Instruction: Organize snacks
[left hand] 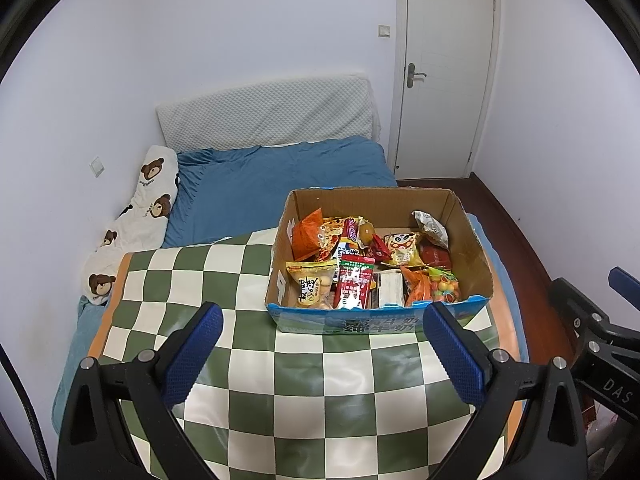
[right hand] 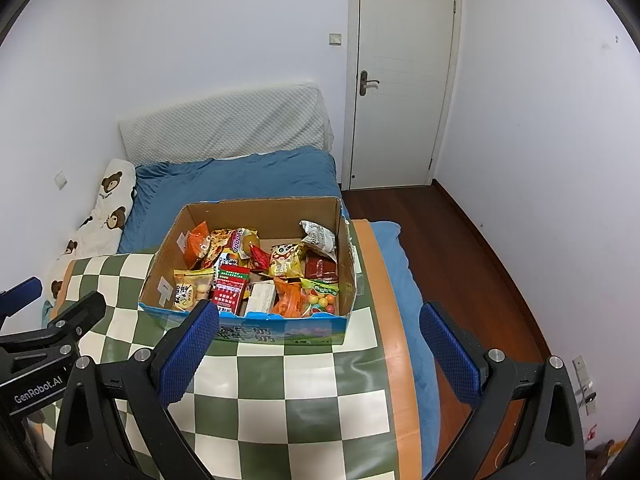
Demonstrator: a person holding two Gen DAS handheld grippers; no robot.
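An open cardboard box (left hand: 468, 236) with a blue printed front stands on a green-and-white checkered cloth (left hand: 304, 384); the box also shows in the right wrist view (right hand: 256, 212). It holds several snack packets, among them a red packet (left hand: 354, 286) and a yellow bag of round biscuits (left hand: 310, 284). My left gripper (left hand: 322, 356) is open and empty, in front of the box above the cloth. My right gripper (right hand: 320, 352) is open and empty, in front of the box's right half.
The cloth covers the near end of a bed with a blue sheet (left hand: 280, 184), a bear-print pillow (left hand: 136, 220) at left and a white padded headboard (left hand: 264, 116). A white door (right hand: 404, 76) and wood floor (right hand: 460, 248) lie to the right.
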